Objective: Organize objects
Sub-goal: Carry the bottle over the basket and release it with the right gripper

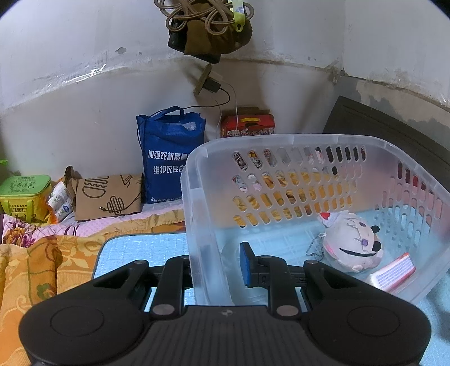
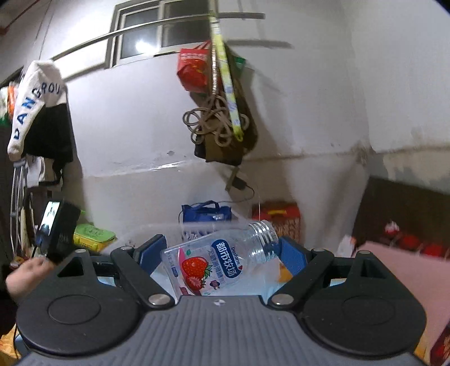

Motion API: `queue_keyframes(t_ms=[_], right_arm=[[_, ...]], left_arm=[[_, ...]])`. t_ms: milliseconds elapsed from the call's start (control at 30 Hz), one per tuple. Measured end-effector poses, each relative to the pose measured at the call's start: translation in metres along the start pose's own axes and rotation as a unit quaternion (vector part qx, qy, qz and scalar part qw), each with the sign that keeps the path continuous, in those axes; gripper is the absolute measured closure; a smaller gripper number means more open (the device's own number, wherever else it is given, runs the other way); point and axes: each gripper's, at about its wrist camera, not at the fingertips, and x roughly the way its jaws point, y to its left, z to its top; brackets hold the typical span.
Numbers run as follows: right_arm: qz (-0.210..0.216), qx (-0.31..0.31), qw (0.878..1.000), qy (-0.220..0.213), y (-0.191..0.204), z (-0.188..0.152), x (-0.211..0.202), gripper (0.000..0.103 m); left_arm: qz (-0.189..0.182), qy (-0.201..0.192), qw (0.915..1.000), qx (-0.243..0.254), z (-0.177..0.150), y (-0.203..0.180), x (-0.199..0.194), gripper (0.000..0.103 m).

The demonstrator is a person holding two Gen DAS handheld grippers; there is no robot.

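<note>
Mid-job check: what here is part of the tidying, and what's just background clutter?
In the job:
- clear basket, its wall clamped by the left gripper
- plush toy and small packet inside it
- empty bottle in the right gripper

Lying about:
- blue bag
- red box
- brown paper bag
- green box

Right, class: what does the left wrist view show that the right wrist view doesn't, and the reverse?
Left wrist only: the plush toy and a red-and-white packet inside the basket, whose wall the left gripper clamps. Right wrist only: the capless strawberry bottle held in the right gripper, plus a window. Both: the blue bag and hanging cord.
</note>
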Motion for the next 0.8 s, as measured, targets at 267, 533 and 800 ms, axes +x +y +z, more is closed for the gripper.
queue_keyframes(t_ms=[267, 533, 800], right_arm=[[-0.029, -0.040, 0.996, 0.069, 0.014, 0.039, 0.093, 0.014], [-0.043, -0.052, 0.991, 0.113, 0.015, 0.025, 0.124, 0.014], [-0.073, -0.052, 0.992, 0.088, 0.012, 0.031, 0.111, 0.000]], left_arm=[[-0.001, 0.000, 1.0000, -0.001, 0.000, 0.000, 0.000, 0.077], [-0.001, 0.000, 1.0000, 0.002, 0.000, -0.001, -0.002, 0.077], [-0.002, 0.001, 1.0000, 0.004, 0.001, 0.002, 0.000, 0.077]])
